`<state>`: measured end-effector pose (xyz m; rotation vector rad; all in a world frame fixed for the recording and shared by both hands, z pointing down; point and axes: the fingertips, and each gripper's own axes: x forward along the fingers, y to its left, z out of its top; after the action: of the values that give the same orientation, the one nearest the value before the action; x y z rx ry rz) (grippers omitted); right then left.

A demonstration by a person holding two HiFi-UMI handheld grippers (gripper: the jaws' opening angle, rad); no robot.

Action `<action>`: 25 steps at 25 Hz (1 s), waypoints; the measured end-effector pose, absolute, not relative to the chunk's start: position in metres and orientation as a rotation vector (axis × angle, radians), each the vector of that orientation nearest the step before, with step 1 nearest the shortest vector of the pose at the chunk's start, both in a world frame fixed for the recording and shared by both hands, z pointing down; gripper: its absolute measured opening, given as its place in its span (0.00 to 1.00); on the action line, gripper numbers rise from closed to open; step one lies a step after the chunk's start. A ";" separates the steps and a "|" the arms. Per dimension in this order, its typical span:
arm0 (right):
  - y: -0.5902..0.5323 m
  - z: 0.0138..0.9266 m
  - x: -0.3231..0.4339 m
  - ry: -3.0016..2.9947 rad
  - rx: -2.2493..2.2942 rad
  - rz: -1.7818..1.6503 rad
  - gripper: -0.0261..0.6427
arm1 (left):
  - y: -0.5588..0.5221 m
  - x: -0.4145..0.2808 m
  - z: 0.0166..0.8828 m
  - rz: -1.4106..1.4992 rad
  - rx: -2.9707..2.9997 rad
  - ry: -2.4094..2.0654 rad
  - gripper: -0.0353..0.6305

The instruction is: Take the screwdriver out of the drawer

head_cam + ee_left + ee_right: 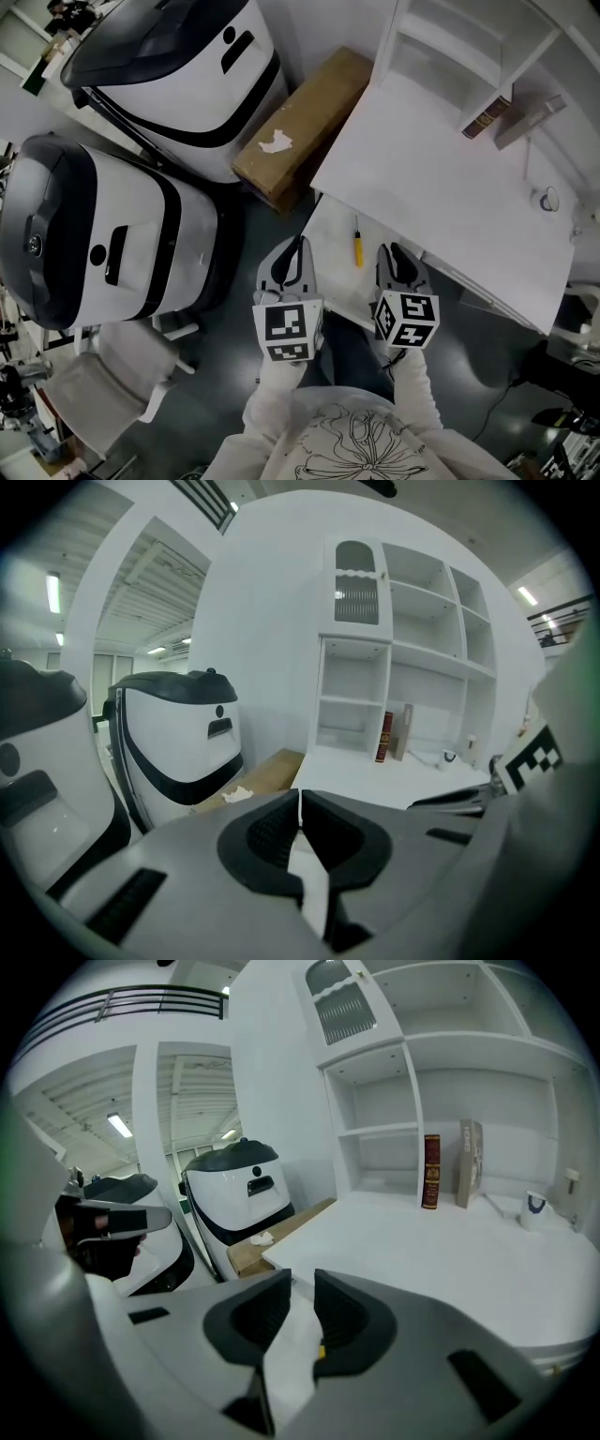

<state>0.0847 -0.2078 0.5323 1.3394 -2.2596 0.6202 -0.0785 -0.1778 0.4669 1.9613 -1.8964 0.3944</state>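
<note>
An open white drawer [334, 255] juts out from under the white desk [441, 187]. In it lies a screwdriver [357, 246] with a yellow handle and a thin dark shaft, pointing away from me. My left gripper [297, 247] hovers over the drawer's left edge; its jaws are shut with nothing between them [300, 797]. To the right of the screwdriver, my right gripper [391, 253] hangs over the drawer with a clear gap between its jaws [302, 1284]. A sliver of the yellow handle [322, 1347] shows low in that gap, untouched by the pads.
Two large white and black machines [178, 75] [94, 244] stand left of the desk, with a long cardboard box [300, 127] leaning between them and the desk. A shelf unit [469, 56] on the desk holds a book [487, 119]. A grey chair [103, 375] is at lower left.
</note>
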 end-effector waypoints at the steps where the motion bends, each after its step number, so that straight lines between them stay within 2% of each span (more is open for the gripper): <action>1: -0.211 0.539 0.084 -2.254 1.320 0.626 0.15 | -0.181 -0.080 0.471 0.397 1.951 -1.897 0.07; 25: -0.233 0.705 0.058 -2.059 0.992 0.751 0.23 | -0.221 -0.117 0.570 0.482 1.785 -1.861 0.07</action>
<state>0.0580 -0.2327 0.7054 0.9922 -2.0592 0.7509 -0.1172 -0.2209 0.5696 1.7849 -1.8608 0.4825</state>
